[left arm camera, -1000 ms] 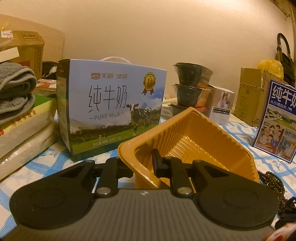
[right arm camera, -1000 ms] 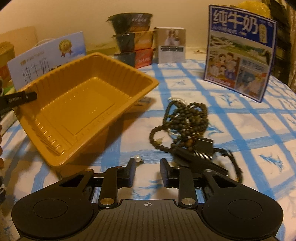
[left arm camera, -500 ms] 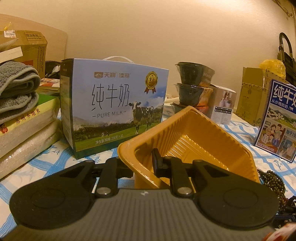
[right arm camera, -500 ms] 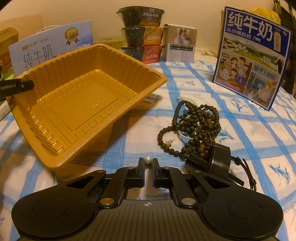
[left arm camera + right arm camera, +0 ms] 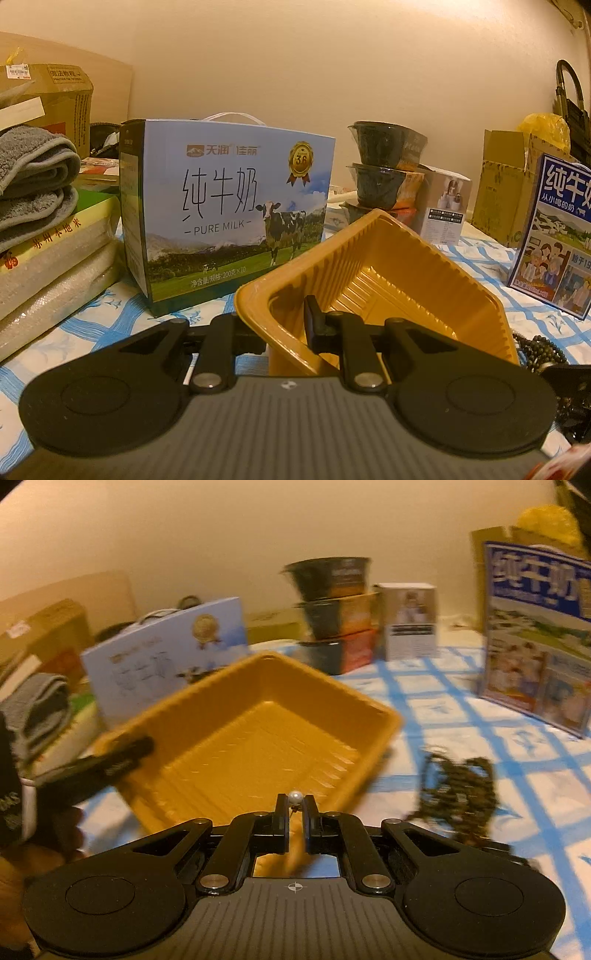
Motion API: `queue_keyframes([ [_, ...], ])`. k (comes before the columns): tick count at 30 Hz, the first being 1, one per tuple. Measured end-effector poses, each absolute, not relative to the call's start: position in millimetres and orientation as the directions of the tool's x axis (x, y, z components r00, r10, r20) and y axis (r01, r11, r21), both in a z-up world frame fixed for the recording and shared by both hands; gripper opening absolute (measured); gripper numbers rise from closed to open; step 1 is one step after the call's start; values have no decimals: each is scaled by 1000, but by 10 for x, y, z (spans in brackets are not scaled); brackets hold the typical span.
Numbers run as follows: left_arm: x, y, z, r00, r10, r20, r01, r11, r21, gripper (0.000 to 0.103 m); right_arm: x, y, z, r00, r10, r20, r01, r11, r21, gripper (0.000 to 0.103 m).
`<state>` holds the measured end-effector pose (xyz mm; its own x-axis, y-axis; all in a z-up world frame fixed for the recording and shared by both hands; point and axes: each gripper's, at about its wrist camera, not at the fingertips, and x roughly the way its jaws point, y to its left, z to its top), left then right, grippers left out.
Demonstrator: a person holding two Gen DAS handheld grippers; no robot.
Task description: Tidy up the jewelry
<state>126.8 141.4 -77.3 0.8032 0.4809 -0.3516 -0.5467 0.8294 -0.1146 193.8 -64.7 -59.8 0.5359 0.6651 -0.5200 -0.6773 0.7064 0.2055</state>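
A yellow plastic tray (image 5: pixel 424 280) sits tilted above the checked cloth. My left gripper (image 5: pixel 284 325) is shut on the tray's near wall, one finger inside and one outside; the right wrist view shows that gripper (image 5: pixel 122 757) on the rim of the tray (image 5: pixel 258 738). My right gripper (image 5: pixel 295 805) is shut on a small pearl earring (image 5: pixel 295 796), held in the air just before the tray's near edge. A heap of dark bead strings (image 5: pixel 458 790) lies on the cloth to the right, also at the edge of the left wrist view (image 5: pixel 543 350).
A blue milk carton (image 5: pixel 229 218) stands behind the tray, a second milk box (image 5: pixel 539 635) at the right. Stacked bowls (image 5: pixel 332 616) and a small white box (image 5: pixel 410 624) line the back. Towels and packages (image 5: pixel 37 221) pile up at the left.
My right gripper closed on the pearl earring on the cloth, then rose and swung left toward the tray. The left gripper and tray kept still.
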Motion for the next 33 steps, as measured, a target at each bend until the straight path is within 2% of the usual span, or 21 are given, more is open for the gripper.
queue_keyframes([
  [6, 1273, 1352, -759, 805, 477, -353, -542, 833, -110, 17, 1961, -397, -621, 497, 680, -539, -701, 681, 212, 10],
  [8, 1275, 1345, -759, 807, 474, -353, -539, 835, -110, 17, 1973, -410, -630, 498, 677, -541, -693, 686, 221, 23],
  [9, 1277, 1335, -757, 807, 473, -353, -537, 836, -110, 17, 1976, -440, -629, 499, 681, -535, -688, 687, 234, 35],
  [10, 1277, 1324, -755, 809, 472, -352, -536, 837, -109, 17, 1954, -491, -613, 507, 683, -526, -680, 692, 243, 40],
  [15, 1284, 1276, -754, 809, 469, -355, -533, 839, -106, 17, 1922, -803, -576, 564, 640, -522, -622, 745, 241, 40],
  [26, 1274, 1257, -749, 807, 472, -355, -534, 840, -97, 17, 1847, -1878, -704, 670, 431, -604, -399, 896, 197, 40],
  [33, 1269, 1222, -733, 804, 474, -358, -534, 841, -87, 17, 1898, -2082, -729, 700, 405, -588, -391, 906, 160, 40],
])
